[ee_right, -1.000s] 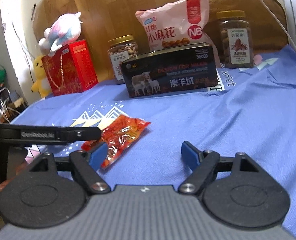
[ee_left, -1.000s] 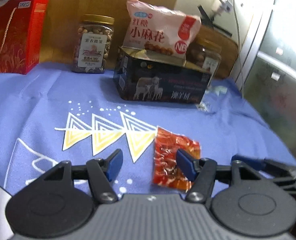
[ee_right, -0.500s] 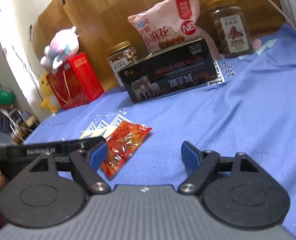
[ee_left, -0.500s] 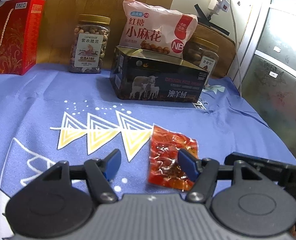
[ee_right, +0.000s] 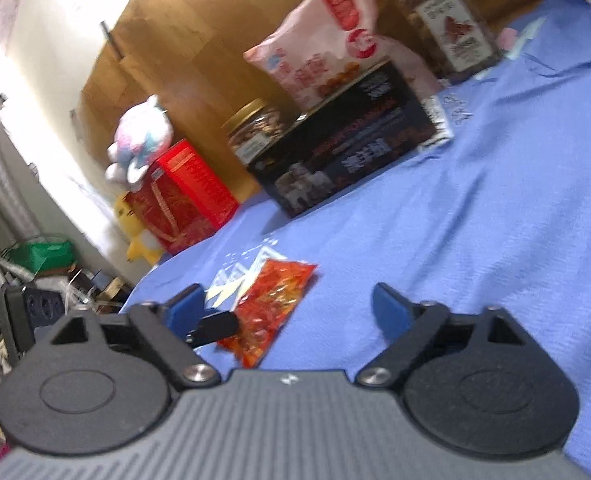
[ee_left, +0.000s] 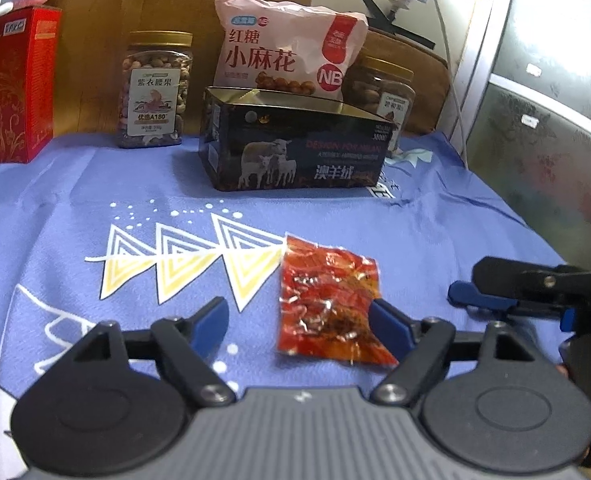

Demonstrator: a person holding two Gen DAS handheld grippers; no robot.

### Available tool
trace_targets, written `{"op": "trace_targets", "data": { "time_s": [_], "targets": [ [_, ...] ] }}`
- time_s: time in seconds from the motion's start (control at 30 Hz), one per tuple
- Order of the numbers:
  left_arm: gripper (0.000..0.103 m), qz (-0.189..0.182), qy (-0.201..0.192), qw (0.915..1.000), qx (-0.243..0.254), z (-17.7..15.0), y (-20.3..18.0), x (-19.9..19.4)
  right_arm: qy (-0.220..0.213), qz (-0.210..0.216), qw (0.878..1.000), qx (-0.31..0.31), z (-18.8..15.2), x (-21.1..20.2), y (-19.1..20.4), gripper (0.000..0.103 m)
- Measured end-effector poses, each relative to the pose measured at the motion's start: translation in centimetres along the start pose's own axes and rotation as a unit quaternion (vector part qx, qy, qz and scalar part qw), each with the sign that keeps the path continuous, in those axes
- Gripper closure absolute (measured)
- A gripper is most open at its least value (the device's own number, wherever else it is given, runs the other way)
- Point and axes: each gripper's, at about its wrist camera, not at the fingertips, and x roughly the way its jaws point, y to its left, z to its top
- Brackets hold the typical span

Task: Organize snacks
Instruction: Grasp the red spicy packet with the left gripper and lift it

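Flat on the blue patterned cloth (ee_left: pixel 435 216) lies the red crinkled plastic snack packet (ee_left: pixel 329 304), untouched. Left gripper (ee_left: pixel 299 320) has drawn closer over the last second, jaws wide and empty, its right finger now at the packet's edge. Right gripper (ee_right: pixel 287 308), likewise open and empty, has tilted away. Pickup appears imminent; the open black sheep-printed tin box (ee_left: pixel 295 148) behind seems the destination.

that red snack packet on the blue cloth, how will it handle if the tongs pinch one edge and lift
The packet lies flat and thin with crinkled, shiny film, so it will probably droop from a pinched edge rather than stay stiff. The glossy wrap may be slippery between the pads. It looks light for its size, so on the cloth a push would likely slide or crumple it, not tip it.
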Motion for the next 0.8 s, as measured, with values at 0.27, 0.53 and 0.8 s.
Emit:
{"op": "trace_targets", "data": {
  "time_s": [0.27,0.53,0.8],
  "targets": [
    [0.004,-0.029,0.016,0.9995,0.003,-1.0,-0.3,-1.1,0.053,-0.003,0.998,0.020,2.2,1.3,-0.7,0.000],
    [0.057,-0.129,0.052,0.9866,-0.085,-0.2,2.4,-1.0,0.124,0.008,0.989,0.075,5.6,5.6,-3.5,0.053],
    [0.065,-0.189,0.072,0.9627,-0.180,-0.8,3.8,0.4,0.173,0.040,0.982,0.064,5.8,7.0,-3.4,0.066]
  ]
}}
